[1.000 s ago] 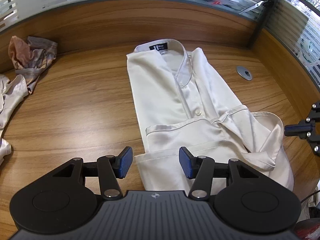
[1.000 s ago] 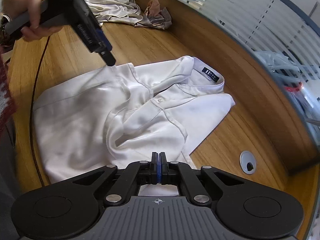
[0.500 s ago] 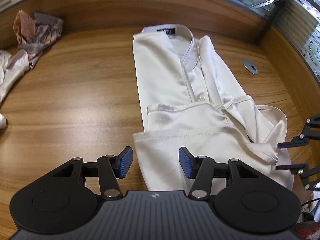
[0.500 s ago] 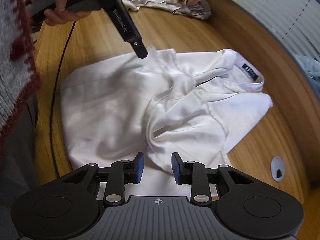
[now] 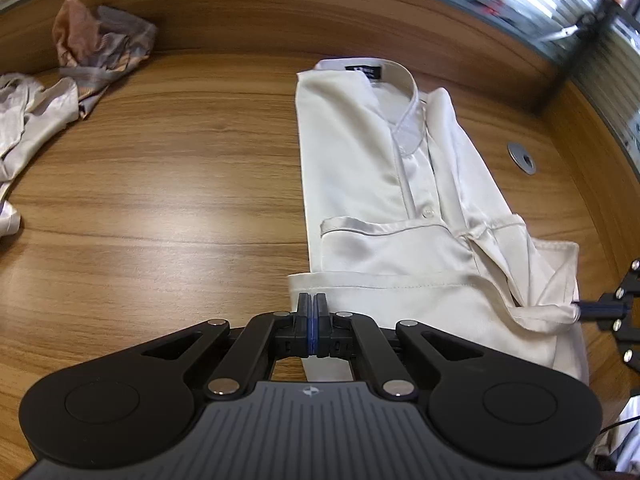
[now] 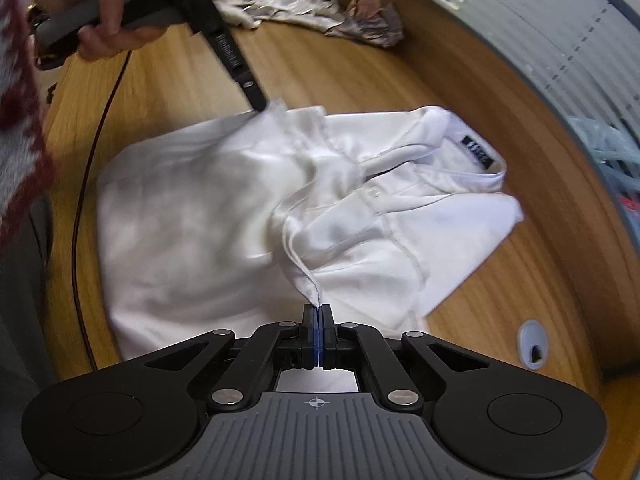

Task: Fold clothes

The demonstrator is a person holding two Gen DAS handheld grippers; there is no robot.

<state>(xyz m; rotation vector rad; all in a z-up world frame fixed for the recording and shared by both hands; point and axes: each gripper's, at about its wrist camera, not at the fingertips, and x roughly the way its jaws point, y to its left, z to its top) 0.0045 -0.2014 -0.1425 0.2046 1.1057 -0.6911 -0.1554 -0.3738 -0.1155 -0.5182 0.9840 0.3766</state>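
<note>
A cream satin shirt (image 5: 360, 160) lies partly folded on the wooden desk (image 5: 160, 200), collar at the far end. My left gripper (image 5: 312, 300) is shut, its blue pads together on the near left corner of the hem. The right wrist view shows that left gripper (image 6: 260, 102), held by a person's hand (image 6: 108, 20), with the shirt (image 6: 180, 240) drawn up to its tip. My right gripper (image 6: 317, 312) is shut on a pointed corner of a folded flap. From the left wrist, the right gripper (image 5: 588, 307) pinches that flap at the shirt's right edge.
A crumpled brown and grey garment (image 5: 100, 40) and a pale one (image 5: 24, 128) lie at the far left. A round cable grommet (image 5: 521, 158) sits right of the shirt. A raised wooden wall (image 5: 320, 12) rims the desk. A dark cable (image 6: 80, 200) runs beside the shirt.
The left jaws, open before, have shut on the hem corner. The right jaws were shut and empty, opened around the flap, and have shut on its corner.
</note>
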